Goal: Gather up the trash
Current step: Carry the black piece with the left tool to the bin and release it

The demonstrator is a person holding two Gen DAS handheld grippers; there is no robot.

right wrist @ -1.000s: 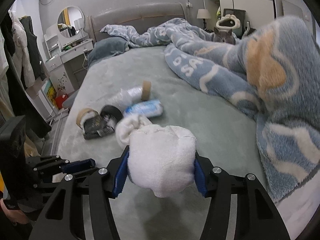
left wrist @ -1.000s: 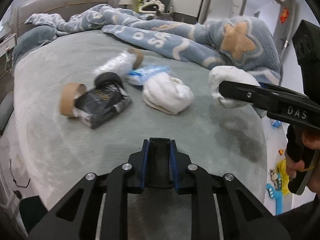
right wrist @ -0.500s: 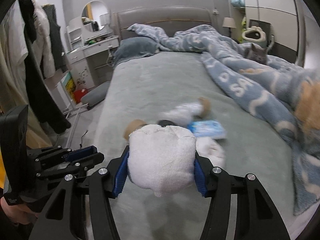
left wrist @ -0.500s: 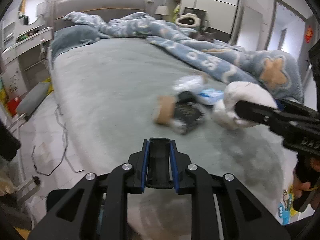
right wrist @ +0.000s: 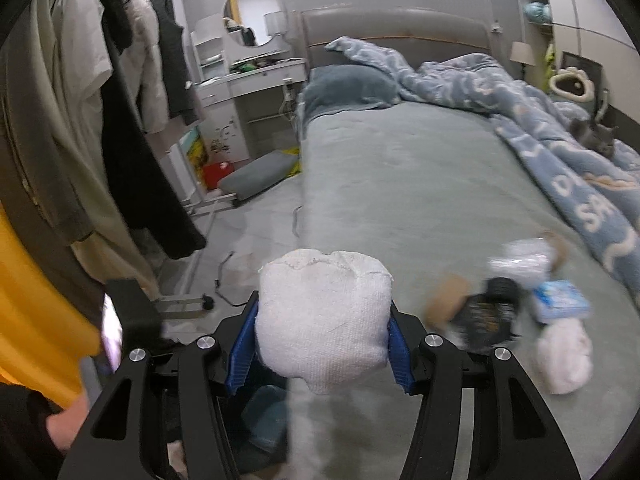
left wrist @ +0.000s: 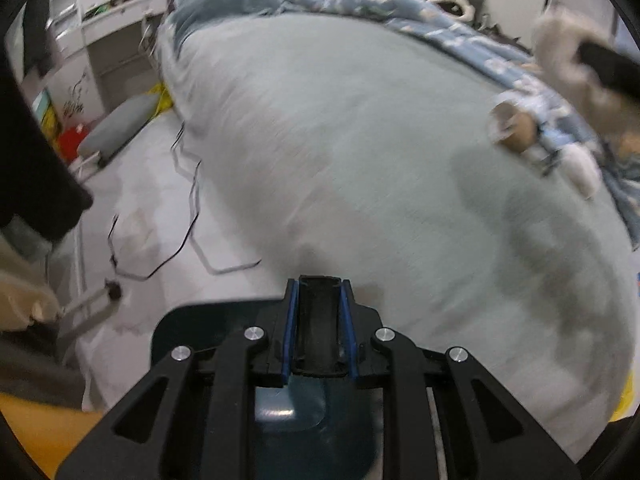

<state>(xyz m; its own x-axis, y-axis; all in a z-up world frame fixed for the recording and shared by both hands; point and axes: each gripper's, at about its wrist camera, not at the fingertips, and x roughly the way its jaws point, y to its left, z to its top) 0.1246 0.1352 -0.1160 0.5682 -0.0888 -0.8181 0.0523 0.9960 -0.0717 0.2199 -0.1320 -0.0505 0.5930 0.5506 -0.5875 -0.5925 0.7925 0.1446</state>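
The right gripper [right wrist: 322, 340] sits at the bottom centre of the right wrist view. Its blue-padded fingers [right wrist: 240, 354] are partly apart and press on both sides of a white crumpled wad [right wrist: 324, 320], which fills the gap between them. The wad stands out in front of the fingers, over the near edge of the bed [right wrist: 400, 184].

The rest of the trash lies on the grey-green bed sheet at the lower right of this view. It is blurred, but one can see a cardboard roll [right wrist: 450, 300], a black packet [right wrist: 486, 316] touching it, a clear plastic wrap [right wrist: 520, 260] behind, a small blue pack [right wrist: 562, 300] and another white wad [right wrist: 566, 356] nearest to the camera. A blue blanket [right wrist: 560, 132] is bunched along the right side of the bed, and a grey cat [right wrist: 596, 138] lies on it at the right edge of the frame.

In the left wrist view the left gripper [left wrist: 320, 324] is at the bottom centre. Its fingers [left wrist: 289, 328] are close together, with only a narrow slot between them, and they hold nothing. This picture is strongly blurred. Below the fingers there is a dark blue bin [left wrist: 312, 432]. The trash pile [left wrist: 540, 136] appears at the right middle of the frame, and the white wad shows at the upper right edge.
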